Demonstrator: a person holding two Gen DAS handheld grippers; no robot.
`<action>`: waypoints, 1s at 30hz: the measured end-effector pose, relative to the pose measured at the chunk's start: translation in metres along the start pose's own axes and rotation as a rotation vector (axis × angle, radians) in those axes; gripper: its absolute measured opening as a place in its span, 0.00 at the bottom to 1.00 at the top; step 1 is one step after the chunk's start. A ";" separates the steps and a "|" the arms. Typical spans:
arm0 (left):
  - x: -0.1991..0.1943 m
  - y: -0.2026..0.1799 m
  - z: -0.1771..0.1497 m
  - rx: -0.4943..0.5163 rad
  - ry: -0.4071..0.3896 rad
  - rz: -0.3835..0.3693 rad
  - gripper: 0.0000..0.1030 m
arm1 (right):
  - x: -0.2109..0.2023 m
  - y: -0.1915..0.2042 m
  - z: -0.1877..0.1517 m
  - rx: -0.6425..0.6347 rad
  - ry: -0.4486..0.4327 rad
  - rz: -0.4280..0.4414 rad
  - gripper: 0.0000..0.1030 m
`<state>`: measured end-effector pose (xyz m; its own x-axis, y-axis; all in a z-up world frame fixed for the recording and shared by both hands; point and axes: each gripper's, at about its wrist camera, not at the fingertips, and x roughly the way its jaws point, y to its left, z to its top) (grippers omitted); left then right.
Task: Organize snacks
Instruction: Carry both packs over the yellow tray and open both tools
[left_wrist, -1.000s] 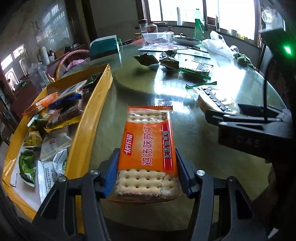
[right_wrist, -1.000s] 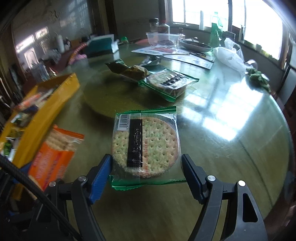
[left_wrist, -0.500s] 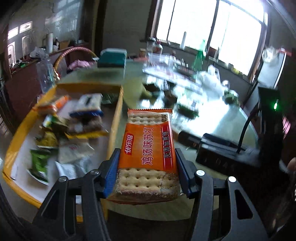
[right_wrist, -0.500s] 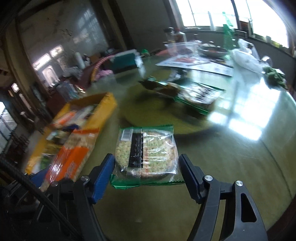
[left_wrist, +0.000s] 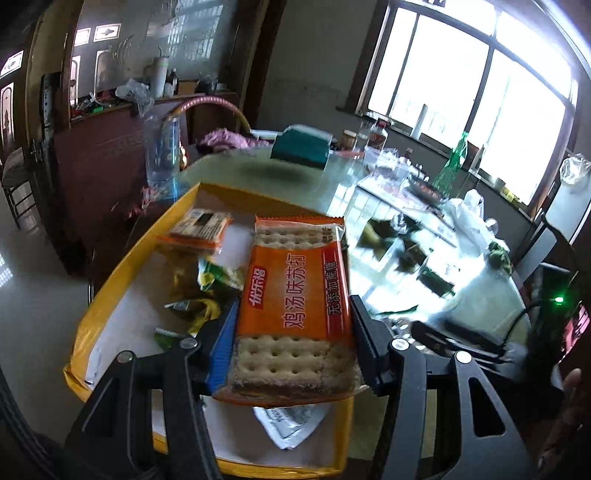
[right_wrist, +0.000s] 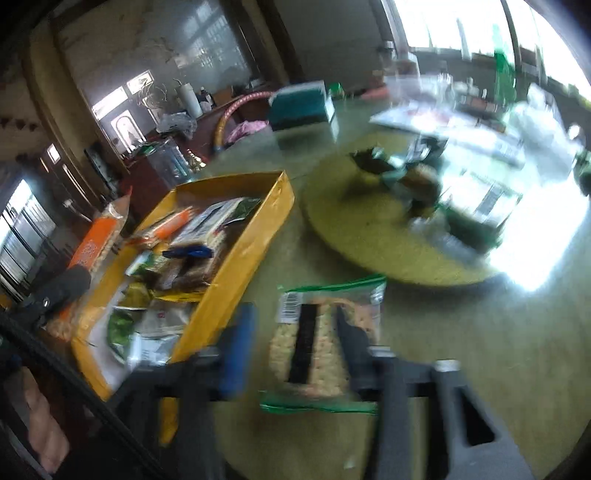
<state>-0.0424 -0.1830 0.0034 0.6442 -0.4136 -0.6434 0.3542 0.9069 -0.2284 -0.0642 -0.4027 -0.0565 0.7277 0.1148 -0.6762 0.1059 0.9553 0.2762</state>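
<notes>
While a second ago both packets sat at table height, the left gripper (left_wrist: 291, 350) now holds its orange cracker packet (left_wrist: 295, 306) clamped above the yellow tray (left_wrist: 110, 291), ready to drop, and the right gripper (right_wrist: 295, 350), blurred, pinches the green-edged cracker packet (right_wrist: 325, 339) nearby.

A shallow yellow cardboard tray (right_wrist: 255, 254) is set at the left edge of the round glass-topped table (right_wrist: 424, 314), with loose snack packets (right_wrist: 184, 254) piled in it. A round raised turntable (right_wrist: 354, 236) is placed behind and right of the tray, bearing further packets (right_wrist: 417, 184). A teal box (right_wrist: 299, 107) is stood at the far edge.
</notes>
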 end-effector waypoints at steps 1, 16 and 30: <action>0.002 0.002 0.000 -0.009 0.003 -0.006 0.56 | -0.002 -0.003 -0.002 -0.017 -0.014 -0.055 0.90; -0.022 0.025 0.044 0.014 -0.077 0.050 0.56 | 0.059 0.026 -0.005 -0.141 0.232 -0.152 0.80; -0.059 -0.013 0.103 0.060 -0.158 -0.119 0.56 | 0.026 0.015 -0.009 -0.091 0.120 -0.030 0.74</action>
<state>-0.0151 -0.1792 0.1193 0.6917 -0.5295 -0.4910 0.4710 0.8463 -0.2491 -0.0498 -0.3834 -0.0756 0.6383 0.1125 -0.7615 0.0608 0.9788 0.1956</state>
